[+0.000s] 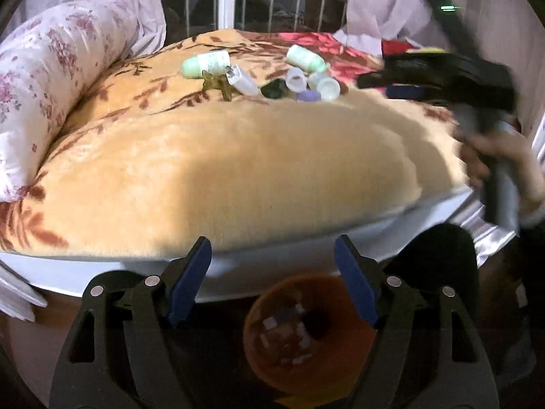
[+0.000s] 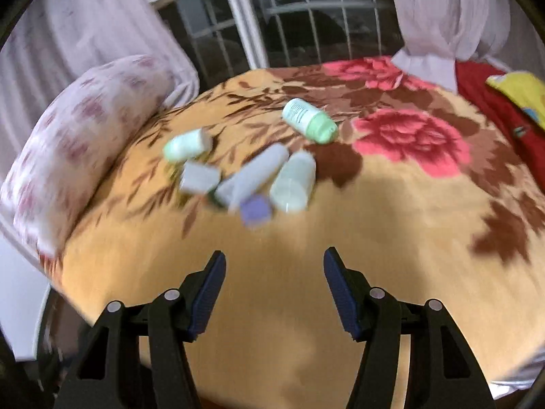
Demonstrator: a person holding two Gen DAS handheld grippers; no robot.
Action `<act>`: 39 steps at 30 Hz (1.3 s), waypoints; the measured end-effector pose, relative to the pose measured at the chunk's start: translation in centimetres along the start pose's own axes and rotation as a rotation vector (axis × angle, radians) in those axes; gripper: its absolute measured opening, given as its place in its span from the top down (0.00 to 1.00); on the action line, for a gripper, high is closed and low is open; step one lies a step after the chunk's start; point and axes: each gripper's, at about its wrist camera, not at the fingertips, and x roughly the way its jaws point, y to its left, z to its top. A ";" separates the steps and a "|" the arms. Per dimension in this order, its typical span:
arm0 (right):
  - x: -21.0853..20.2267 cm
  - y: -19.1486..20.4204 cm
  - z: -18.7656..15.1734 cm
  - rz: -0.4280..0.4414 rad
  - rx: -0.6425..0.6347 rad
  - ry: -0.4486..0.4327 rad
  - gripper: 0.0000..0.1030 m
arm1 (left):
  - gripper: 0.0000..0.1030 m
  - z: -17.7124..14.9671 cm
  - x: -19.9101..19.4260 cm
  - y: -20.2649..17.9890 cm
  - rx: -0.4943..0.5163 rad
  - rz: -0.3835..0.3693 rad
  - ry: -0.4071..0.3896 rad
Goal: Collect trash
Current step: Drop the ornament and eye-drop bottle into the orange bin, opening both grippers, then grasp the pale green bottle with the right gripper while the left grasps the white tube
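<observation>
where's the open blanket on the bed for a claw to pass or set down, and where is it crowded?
Free: the plain cream stretch of blanket between the near bed edge and the bottle cluster, and the strip beside the floral bolster. The red-flower area right of the bottles is bare too. Crowded: the bottles mid-bed, several touching. The orange bin sits below the near edge.

Floral pillow (image 1: 51,78) lies on yellow blanket (image 1: 238,156).

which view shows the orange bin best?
Left wrist. The orange bin sits on the floor below the bed edge, seen from above between the open left gripper fingers, with scraps visible inside. The right wrist view shows none of it: only the blanket and the bottles on it.
</observation>
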 end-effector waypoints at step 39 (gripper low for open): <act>-1.1 -4.8 -0.6 0.039 0.123 -0.001 0.60 | 0.29 12.6 7.3 -1.6 0.124 -0.093 0.048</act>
